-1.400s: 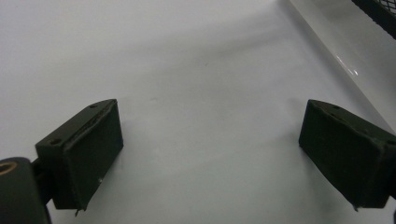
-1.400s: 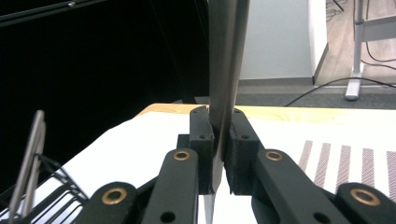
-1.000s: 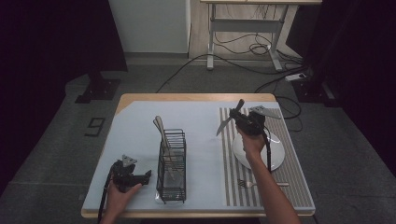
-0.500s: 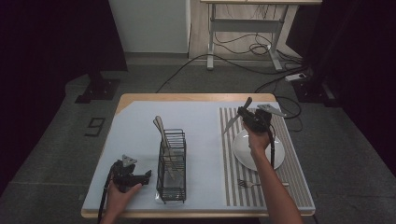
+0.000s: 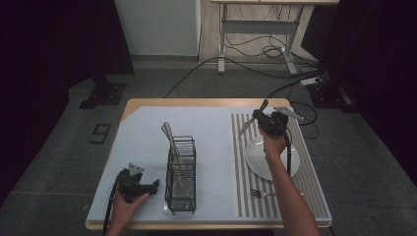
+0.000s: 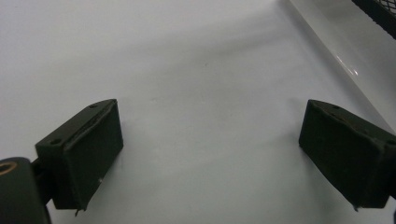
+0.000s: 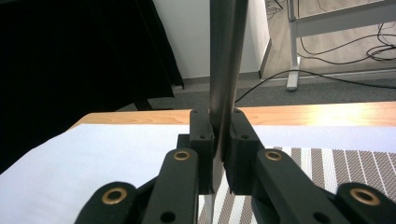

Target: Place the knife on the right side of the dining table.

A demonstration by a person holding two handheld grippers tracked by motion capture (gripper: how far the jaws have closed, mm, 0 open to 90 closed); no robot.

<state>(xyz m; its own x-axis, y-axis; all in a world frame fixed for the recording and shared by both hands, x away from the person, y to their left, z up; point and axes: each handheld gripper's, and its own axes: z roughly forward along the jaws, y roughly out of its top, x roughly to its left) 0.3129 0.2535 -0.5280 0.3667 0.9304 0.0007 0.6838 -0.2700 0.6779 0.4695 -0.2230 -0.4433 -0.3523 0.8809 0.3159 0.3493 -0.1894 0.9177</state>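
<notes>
— Steel is what I see first: a knife (image 5: pixel 252 119) is clamped between the pads of the right gripper (image 5: pixel 262 119). Is it lifted?

— Yes. In the high view it is in the air over the far part of the striped placemat (image 5: pixel 246 196), at about one o'clock from the table centre. The blade slants down toward the left, the handle points up and away. In the right gripper view the jaws press on the knife (image 7: pixel 224 70) from both sides, and the metal rises straight up between them.

— What lies under that hand?

— A white plate (image 5: pixel 255 160), just below the wrist, and a fork (image 5: pixel 263 193) near the front edge of the placemat, at about five o'clock.

— And the left gripper (image 5: pixel 150 186)?

— It rests low on the pale mat (image 5: pixel 142 132), at about seven o'clock, just beside the wire cutlery rack (image 5: pixel 180 172). Its jaws stand wide apart, with nothing between them; the left gripper view shows bare mat between the pads.

— Is something in the rack?

— Two pale utensils (image 5: pixel 169 137) lean out of it toward eleven o'clock. I cannot tell what kind they are.
</notes>
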